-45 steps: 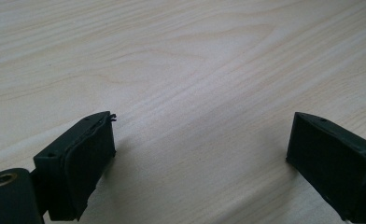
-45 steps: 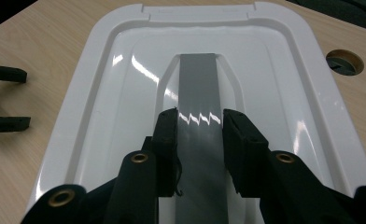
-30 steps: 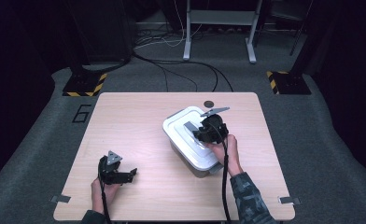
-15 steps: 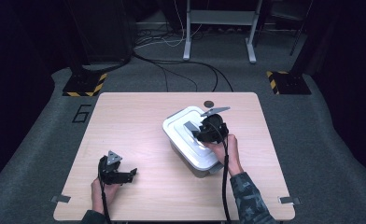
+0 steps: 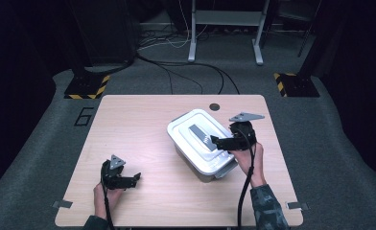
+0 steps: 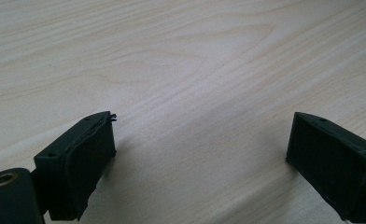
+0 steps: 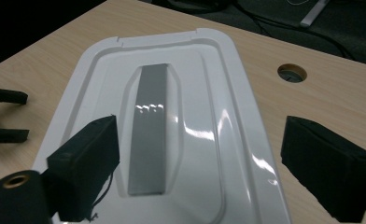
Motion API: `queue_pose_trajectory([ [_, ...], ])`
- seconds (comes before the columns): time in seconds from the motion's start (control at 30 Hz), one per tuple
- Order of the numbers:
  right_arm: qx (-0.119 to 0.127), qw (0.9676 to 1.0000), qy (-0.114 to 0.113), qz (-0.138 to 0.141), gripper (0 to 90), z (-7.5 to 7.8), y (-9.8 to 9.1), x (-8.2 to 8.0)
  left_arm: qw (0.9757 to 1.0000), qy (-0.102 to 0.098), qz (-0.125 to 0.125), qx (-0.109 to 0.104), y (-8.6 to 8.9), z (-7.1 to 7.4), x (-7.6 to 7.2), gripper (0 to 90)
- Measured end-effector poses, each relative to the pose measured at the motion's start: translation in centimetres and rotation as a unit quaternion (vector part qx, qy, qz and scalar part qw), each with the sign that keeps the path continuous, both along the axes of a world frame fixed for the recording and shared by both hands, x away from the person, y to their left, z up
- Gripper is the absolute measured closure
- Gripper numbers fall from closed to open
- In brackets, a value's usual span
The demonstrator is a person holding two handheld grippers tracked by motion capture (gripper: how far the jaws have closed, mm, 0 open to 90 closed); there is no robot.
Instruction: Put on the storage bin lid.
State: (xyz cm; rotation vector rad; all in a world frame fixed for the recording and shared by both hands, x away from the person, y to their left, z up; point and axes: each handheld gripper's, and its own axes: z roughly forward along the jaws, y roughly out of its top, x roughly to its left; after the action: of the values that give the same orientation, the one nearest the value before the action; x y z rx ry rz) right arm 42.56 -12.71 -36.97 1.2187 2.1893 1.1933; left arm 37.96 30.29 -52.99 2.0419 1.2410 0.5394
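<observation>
- Lidded white box point(image 5: 201, 143) sits right under the right gripper point(image 5: 214, 140), its lid point(image 7: 172, 121) on and flat; that gripper's jaws have just been opening and stand released, nothing between them.
- Grey handle strip point(image 7: 148, 126) runs straight ahead between those spread jaws, so by my read the hand is lined up with it, having let go, not gripping.
- Further out, the box lies slantwise toward the person's right hand point(image 5: 247, 160), an easy reach for that side.
- Left gripper point(image 5: 137, 178) rests well apart from the box, jaws wide and unclenched over bare table point(image 6: 186, 60) — parked out of the way, I'd say.
- Right gripper view gives the lid's moulded recess, its glossy highlights and the cable hole point(image 7: 292, 73) just beyond; the high view gives both hands at once.
</observation>
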Motion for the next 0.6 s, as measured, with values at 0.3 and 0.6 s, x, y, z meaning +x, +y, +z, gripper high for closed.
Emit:
queue_pose_trajectory([
  [0.3,-0.011,0.9992,-0.013,-0.037,1.0,-0.9,-3.8,-2.1,1.0000,-0.001,-0.002,0.003,0.0,0.0,0.0,7.1],
  [0.6,-0.001,0.9972,-0.008,-0.075,0.8,-3.2,-7.5,-4.1,1.0000,0.000,-0.001,0.003,0.0,0.0,0.0,7.1],
])
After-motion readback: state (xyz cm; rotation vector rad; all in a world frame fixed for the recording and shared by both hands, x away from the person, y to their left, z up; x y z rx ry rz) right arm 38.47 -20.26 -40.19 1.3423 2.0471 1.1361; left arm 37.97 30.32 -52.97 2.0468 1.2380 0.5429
